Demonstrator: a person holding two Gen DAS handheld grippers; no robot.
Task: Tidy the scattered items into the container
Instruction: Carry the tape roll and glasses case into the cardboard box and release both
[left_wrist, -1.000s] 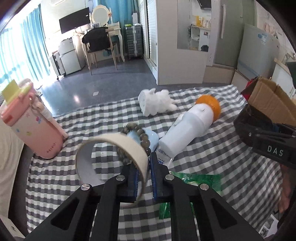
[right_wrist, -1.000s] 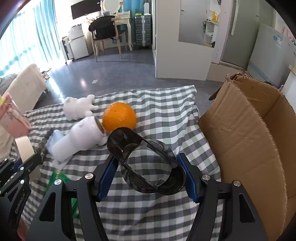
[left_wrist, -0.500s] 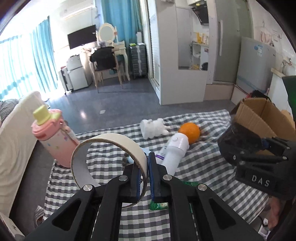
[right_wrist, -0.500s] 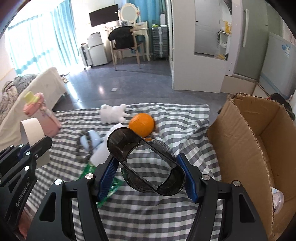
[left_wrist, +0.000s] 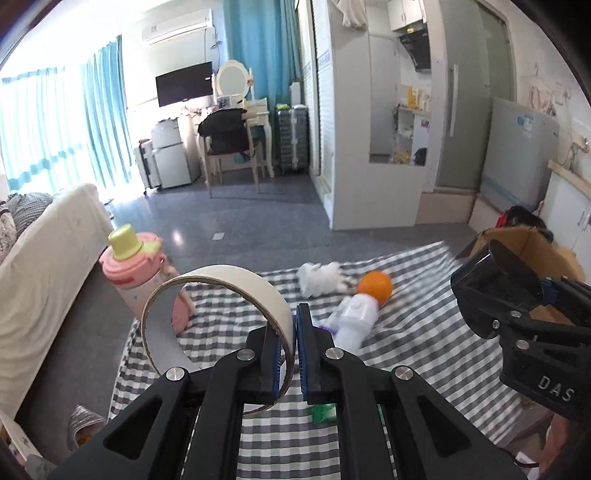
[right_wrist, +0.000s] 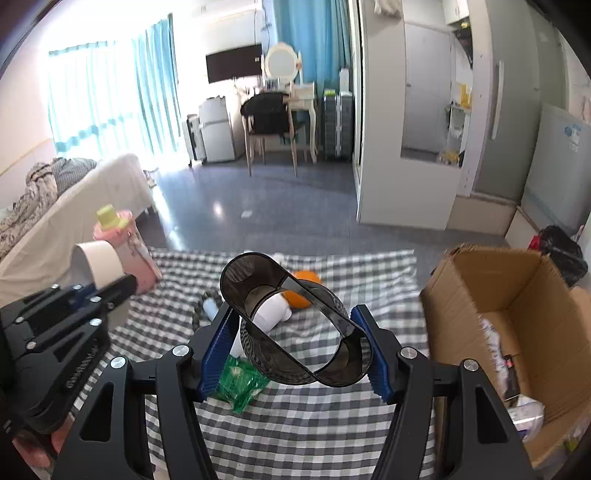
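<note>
My left gripper (left_wrist: 291, 321) is shut on the wall of a cream masking-tape roll (left_wrist: 221, 280), held up above the checked cloth. My right gripper (right_wrist: 291, 314) is shut on a dark smoky plastic holder (right_wrist: 258, 291), an oval tub squeezed between the blue pads (right_wrist: 218, 343). The open cardboard box (right_wrist: 517, 295) stands just right of it, with several items inside. On the cloth lie an orange (left_wrist: 375, 286), a white bottle (left_wrist: 354, 317), a white plush toy (left_wrist: 319, 278) and a green packet (right_wrist: 240, 380).
A pink drinking bottle (left_wrist: 136, 273) stands at the cloth's left edge beside a covered sofa (left_wrist: 44, 266). A bead bracelet (right_wrist: 201, 310) lies near the white bottle. Beyond the table are grey floor, a chair, a desk and a white cabinet (left_wrist: 373, 147).
Both grippers have risen with the tape roll and the dark holder still in them. The table items now look smaller and lower, and the inside of the box has come into view.
</note>
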